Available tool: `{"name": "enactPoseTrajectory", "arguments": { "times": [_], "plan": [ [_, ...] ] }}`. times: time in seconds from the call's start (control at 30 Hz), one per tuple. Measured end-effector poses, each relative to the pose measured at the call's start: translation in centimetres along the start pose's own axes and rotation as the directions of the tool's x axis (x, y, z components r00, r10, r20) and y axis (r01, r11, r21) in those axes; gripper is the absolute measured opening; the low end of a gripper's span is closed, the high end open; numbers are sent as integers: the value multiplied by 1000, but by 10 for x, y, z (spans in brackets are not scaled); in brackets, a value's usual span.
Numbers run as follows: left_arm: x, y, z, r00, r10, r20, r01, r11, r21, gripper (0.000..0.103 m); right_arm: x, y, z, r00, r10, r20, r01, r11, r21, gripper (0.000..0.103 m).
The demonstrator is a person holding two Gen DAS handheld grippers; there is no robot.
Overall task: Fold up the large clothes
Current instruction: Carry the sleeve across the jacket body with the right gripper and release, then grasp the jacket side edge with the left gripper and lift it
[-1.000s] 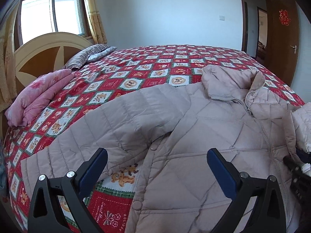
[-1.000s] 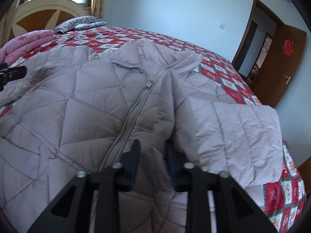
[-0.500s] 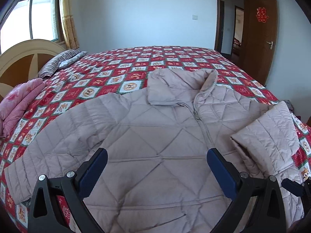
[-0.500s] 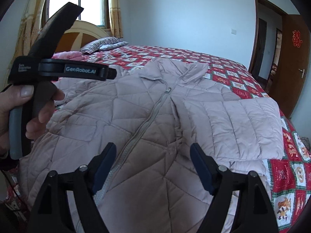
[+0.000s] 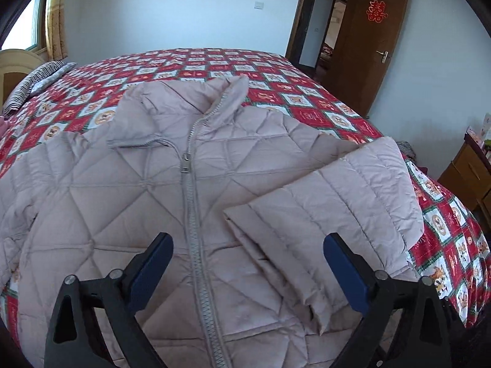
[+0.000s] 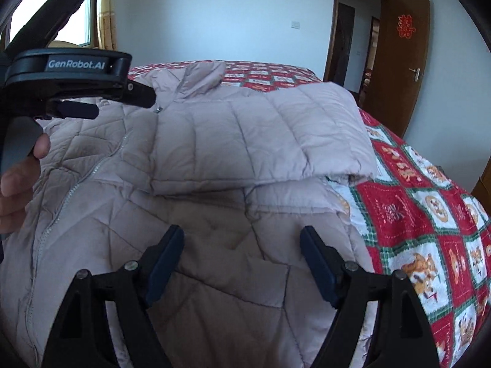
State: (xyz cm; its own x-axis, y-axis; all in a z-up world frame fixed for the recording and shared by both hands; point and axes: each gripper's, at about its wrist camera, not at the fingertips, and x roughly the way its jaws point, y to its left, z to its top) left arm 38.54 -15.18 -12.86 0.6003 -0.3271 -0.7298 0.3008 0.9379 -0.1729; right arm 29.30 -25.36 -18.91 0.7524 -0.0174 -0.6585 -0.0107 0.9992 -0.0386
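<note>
Two grippers hang over a pale quilted jacket [image 5: 129,202] that lies face up on the bed [image 5: 310,104], on a red, white and green patchwork cover, collar toward the far wall. The zip [image 5: 191,214] is done up most of the way, its pull sitting below the open collar. One sleeve [image 5: 340,202] is folded back across the chest and rests flat on the jacket's front, its cuff end near the zip; in the right wrist view the same sleeve [image 6: 260,141] lies as a slab above the jacket's side edge. The left gripper [image 5: 245,271] is released, its blue-padded fingers [image 5: 150,273] spread wide to either side of the zip and the folded sleeve's end, above the cloth with nothing between them; they have just been closing a little. The right gripper [image 6: 242,265] is also released, its fingers [image 6: 164,265] apart over the lower front of the jacket near the side edge, gripping nothing; they have been opening within the last moment. In the right wrist view the left gripper's black body shows at the left edge, held by a hand [image 6: 18,181]. A striped pillow [image 5: 30,86] lies at the head of the bed, and a brown door [image 5: 373,36] stands open at the far right.
</note>
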Motion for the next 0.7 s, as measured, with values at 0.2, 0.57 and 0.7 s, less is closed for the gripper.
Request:
{"name": "enactPoseTrajectory", "arguments": {
  "times": [0.2, 0.57, 0.7],
  "plan": [
    [31, -11, -10, 997, -21, -77, 23, 1000, 15, 60, 3, -13, -5, 1000, 9, 4, -9, 999, 52, 83],
    [18, -6, -16, 1000, -22, -7, 23, 996, 82, 7, 3, -6, -13, 1000, -7, 19, 6, 999, 51, 87],
    [-18, 18, -11, 996, 10, 85, -18, 995, 103, 7, 5, -6, -14, 999, -26, 25, 25, 999, 42, 87]
  ]
}}
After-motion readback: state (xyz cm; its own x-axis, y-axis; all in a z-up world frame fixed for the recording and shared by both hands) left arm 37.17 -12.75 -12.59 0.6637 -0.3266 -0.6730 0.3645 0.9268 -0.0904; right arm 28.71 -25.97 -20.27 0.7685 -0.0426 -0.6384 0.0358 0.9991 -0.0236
